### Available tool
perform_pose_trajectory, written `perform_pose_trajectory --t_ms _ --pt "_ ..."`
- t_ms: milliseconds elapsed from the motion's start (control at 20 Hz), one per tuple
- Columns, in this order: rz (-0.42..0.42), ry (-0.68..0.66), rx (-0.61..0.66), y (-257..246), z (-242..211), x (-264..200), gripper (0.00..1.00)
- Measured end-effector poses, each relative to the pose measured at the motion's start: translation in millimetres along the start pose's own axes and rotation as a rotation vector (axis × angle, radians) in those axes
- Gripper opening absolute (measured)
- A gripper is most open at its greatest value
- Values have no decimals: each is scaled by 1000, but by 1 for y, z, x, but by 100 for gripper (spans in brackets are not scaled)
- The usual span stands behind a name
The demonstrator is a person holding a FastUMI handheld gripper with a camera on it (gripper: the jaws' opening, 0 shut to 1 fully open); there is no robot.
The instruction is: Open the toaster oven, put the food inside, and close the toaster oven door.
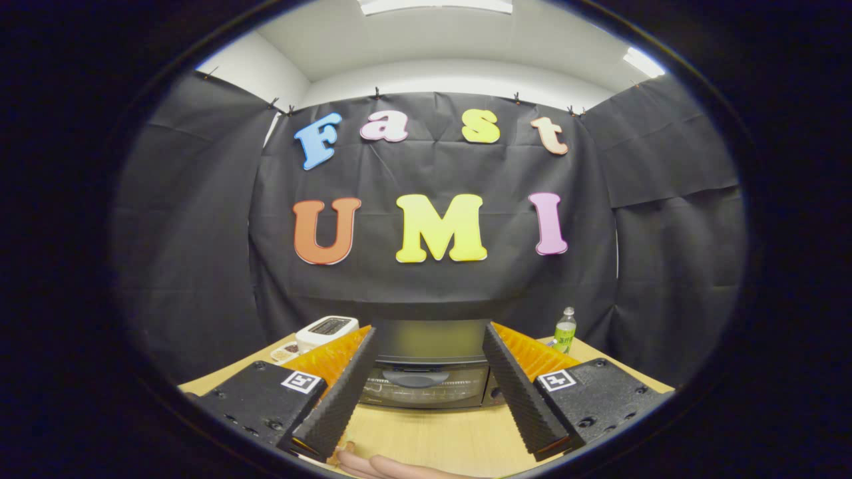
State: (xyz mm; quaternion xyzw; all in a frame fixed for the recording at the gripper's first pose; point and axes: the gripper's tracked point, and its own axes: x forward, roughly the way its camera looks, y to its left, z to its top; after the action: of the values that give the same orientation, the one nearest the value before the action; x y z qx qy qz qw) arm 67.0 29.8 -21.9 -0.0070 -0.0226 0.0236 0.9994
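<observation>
From my claw's own camera, my claw is spread wide and holds nothing, its two fingers angling apart over the wooden tabletop. Between and just beyond the fingers stands the toaster oven, facing me with its door shut; a curved handle runs across the top of the glass door. I can make out faint rack lines behind the glass, but whether anything sits inside I cannot tell. Its knobs at the right side are mostly hidden behind my right finger.

Close under the fingers, nearest to me, lie pale pink sausages, resting on the tabletop and partly cut off, so I cannot count them for sure.

Beyond my left finger sits a white pop-up toaster with dark slots on top, its lower part hidden by the finger. Just beside it is a small shallow dish with something dark in it, too small to name.

Beyond my right finger, near the far corner of the tabletop, a clear plastic bottle stands upright with a green label and pale contents; the writing on it is too small to read.

Each finger mount carries a square black-and-white marker.
</observation>
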Motion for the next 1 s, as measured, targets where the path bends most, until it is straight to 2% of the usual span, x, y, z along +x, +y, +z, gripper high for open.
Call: perform_pose_trajectory --t_ms 300,650,1000 --pt "35 76 34 11 -40 59 100" --pt "29 145 50 9 -84 125 100" --pt "32 203 53 17 -116 150 100"
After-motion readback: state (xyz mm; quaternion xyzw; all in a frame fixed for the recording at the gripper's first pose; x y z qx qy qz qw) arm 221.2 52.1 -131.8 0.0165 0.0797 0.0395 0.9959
